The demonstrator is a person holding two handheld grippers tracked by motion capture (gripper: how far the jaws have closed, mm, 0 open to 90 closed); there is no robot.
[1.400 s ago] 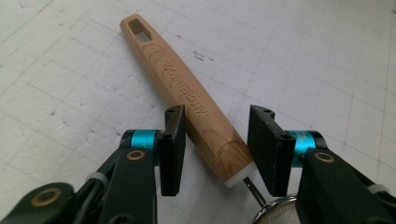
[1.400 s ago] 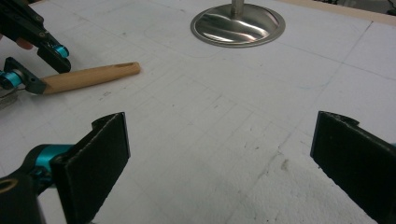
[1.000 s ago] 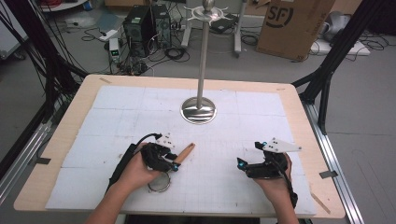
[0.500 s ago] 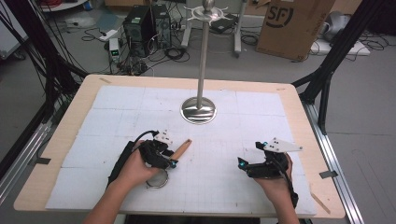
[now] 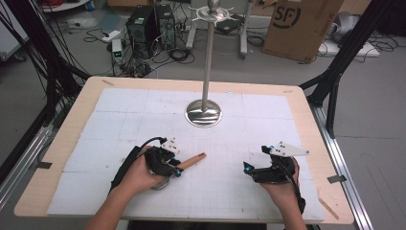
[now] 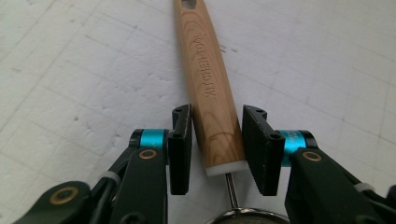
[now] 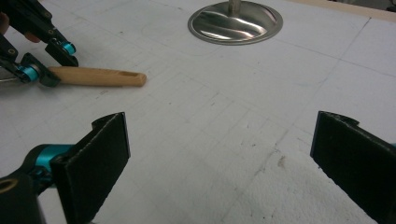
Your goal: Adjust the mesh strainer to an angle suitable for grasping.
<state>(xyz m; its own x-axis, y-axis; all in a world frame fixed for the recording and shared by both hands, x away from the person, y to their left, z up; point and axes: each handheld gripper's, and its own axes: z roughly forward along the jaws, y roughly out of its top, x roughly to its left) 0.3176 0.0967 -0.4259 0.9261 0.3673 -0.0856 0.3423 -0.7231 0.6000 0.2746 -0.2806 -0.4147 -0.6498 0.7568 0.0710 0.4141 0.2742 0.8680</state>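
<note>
Left gripper (image 5: 178, 168) sits low on the bench (image 5: 311, 124), near-left of centre. Its fingers (image 6: 181, 142) straddle the near end of the wooden handle (image 6: 210, 88), which reads "KITCHEN TOOL". The left pad is touching or almost touching the wood; the right pad has a small gap, so the fingers are nearly closed but not clamped.

The handle lies flat on the white mat (image 5: 143, 110), pointing far-right from the left gripper, hang hole at the far tip. A thin metal shaft (image 6: 229, 189) runs from the handle's white collar down to a round metal rim (image 6: 247, 215) at the bottom edge of the left gripper view; I cannot tell what the tool head is.

Right gripper (image 7: 219, 158) is near-right on the bench, well apart from the handle, fingers spread wide with nothing between them, just bare mat.

Steel stand (image 5: 207, 62) stands upright on its round base (image 5: 203, 114), far-centre of the mat.
</note>
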